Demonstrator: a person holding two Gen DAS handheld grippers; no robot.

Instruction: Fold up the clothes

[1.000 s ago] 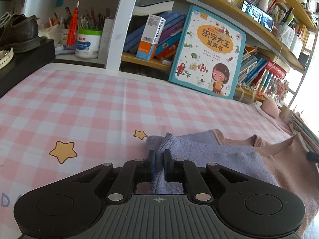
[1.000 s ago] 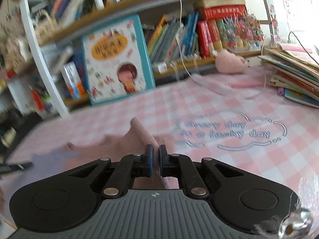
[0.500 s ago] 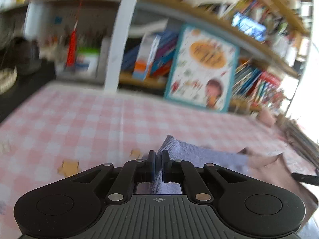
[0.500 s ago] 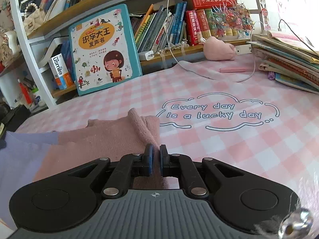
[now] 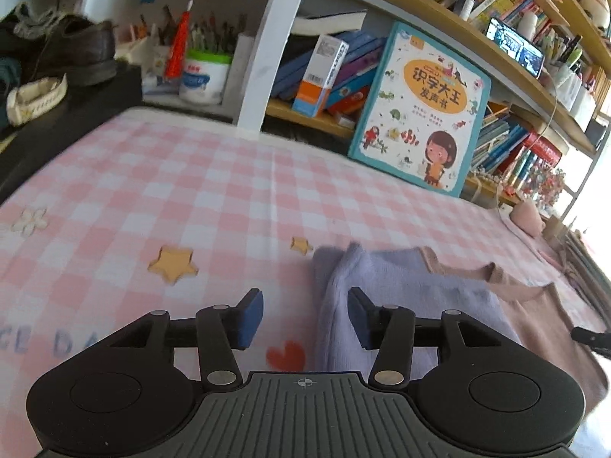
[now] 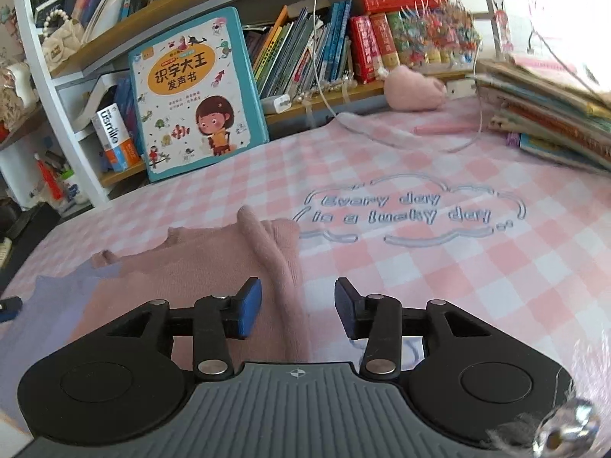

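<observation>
A knit garment, lilac on its left half (image 5: 412, 290) and dusty pink on its right half (image 6: 198, 267), lies flat on the pink checked cloth (image 5: 191, 198). My left gripper (image 5: 305, 318) is open just above the lilac side edge, a ridge of fabric rising between its blue pads. My right gripper (image 6: 298, 307) is open over the pink side edge, where a fold of fabric (image 6: 275, 252) runs up between the fingers. The other gripper's dark tip (image 5: 592, 337) shows at the right edge of the left wrist view.
A bookshelf runs along the back, with a teal picture book (image 6: 194, 91) leaning on it. A stack of books (image 6: 546, 114) sits at the right, a pink plush (image 6: 414, 87) and a white cable (image 6: 382, 129) near it. A black ledge with a shoe (image 5: 76, 53) stands at the left.
Both grippers held the garment's side edges shut one second ago. Both have now opened, and the fabric lies released on the cloth.
</observation>
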